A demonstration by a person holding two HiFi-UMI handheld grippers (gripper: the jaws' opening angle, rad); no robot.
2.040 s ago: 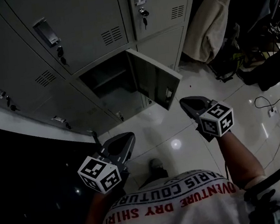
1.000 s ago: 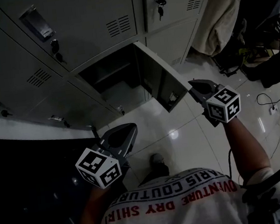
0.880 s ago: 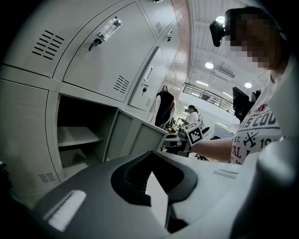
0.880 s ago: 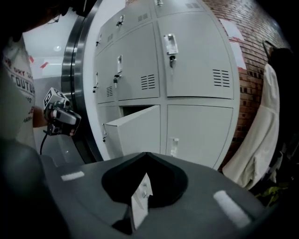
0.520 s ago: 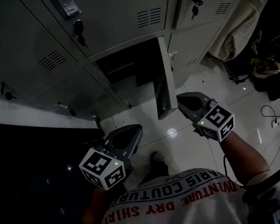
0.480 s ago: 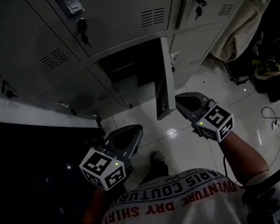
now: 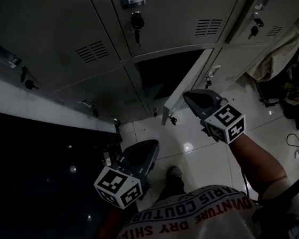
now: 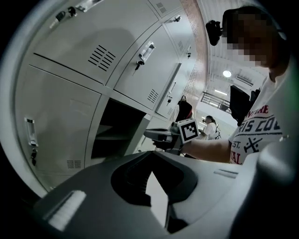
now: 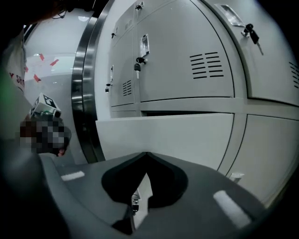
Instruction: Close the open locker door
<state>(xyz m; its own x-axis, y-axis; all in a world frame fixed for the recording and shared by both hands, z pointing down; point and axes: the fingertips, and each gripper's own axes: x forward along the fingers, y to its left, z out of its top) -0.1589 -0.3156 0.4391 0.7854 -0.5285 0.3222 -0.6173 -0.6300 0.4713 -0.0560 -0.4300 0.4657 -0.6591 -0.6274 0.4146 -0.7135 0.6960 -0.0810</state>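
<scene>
grey lockers [image 7: 180, 11], glossy tiled floor [image 7: 197, 159], locker door [image 7: 186, 88] ajar

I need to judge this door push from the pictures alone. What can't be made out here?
Contact: whether the right gripper touches the locker door. Head view: its body overlaps the door's edge; right gripper view: its shut fingers cover the spot.
Locker inside: too dark in the head view; the door partly hides it in the left gripper view.
Small metal part: only a sliver shows between the fingers, right gripper view.
</scene>
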